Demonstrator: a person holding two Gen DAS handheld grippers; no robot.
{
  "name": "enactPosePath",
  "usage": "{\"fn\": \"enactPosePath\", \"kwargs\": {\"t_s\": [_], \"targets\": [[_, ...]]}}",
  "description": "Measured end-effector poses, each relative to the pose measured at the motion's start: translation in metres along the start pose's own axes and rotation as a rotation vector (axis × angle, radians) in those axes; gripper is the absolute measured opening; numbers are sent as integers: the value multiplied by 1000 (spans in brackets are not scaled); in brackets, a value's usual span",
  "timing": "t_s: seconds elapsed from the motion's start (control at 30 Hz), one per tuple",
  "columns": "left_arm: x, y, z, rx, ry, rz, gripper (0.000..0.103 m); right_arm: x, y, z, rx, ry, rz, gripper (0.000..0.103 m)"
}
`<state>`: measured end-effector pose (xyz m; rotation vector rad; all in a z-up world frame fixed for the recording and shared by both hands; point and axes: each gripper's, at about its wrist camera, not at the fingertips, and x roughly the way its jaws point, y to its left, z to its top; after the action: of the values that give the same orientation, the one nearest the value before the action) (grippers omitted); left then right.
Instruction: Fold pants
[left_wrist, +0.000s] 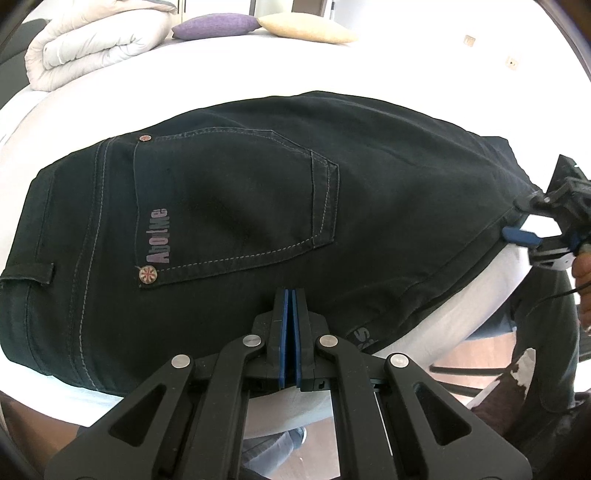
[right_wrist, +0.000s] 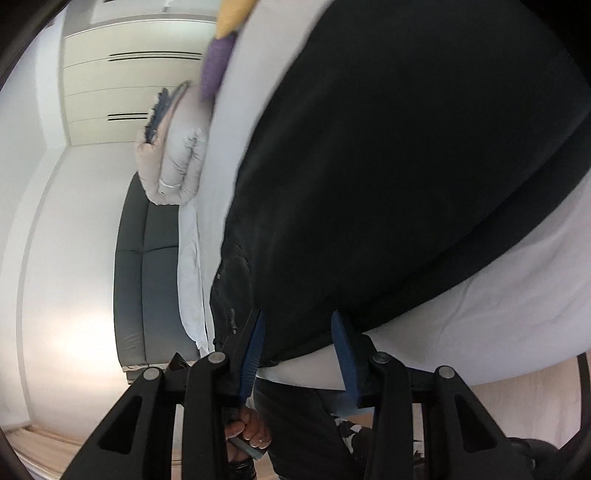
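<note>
Black jeans (left_wrist: 258, 192) lie flat on a white bed (left_wrist: 369, 66), back pocket up with a printed logo; in the right wrist view the jeans (right_wrist: 388, 166) fill the upper right. My left gripper (left_wrist: 293, 295) is shut, pads together, with its tips over the jeans near their near edge; no cloth shows between the pads. My right gripper (right_wrist: 297, 332) is open at the jeans' edge. A dark hem reaches between its blue pads (right_wrist: 255, 336), and they do not press on it. From the left wrist view, the right gripper (left_wrist: 515, 218) sits at the far right end of the jeans.
A folded duvet (left_wrist: 99, 40), a purple pillow (left_wrist: 218, 26) and a yellow pillow (left_wrist: 306, 27) lie at the back of the bed. A grey upholstered piece (right_wrist: 147, 277) stands beside the bed. A hand (right_wrist: 251, 428) and black cables (left_wrist: 461, 373) are below the bed's edge.
</note>
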<state>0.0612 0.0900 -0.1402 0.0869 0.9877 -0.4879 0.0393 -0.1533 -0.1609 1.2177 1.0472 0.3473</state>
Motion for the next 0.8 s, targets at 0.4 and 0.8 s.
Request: {"fn": "enactPosePath", "kwargs": {"t_s": [0.4,0.8], "targets": [[-1,11,0,-7,0,-25,2,25,7,-5,-2,76,-11,40],[-1,8,0,-10,-1,-23,2,54,11,-5,9,120,7,37]]}}
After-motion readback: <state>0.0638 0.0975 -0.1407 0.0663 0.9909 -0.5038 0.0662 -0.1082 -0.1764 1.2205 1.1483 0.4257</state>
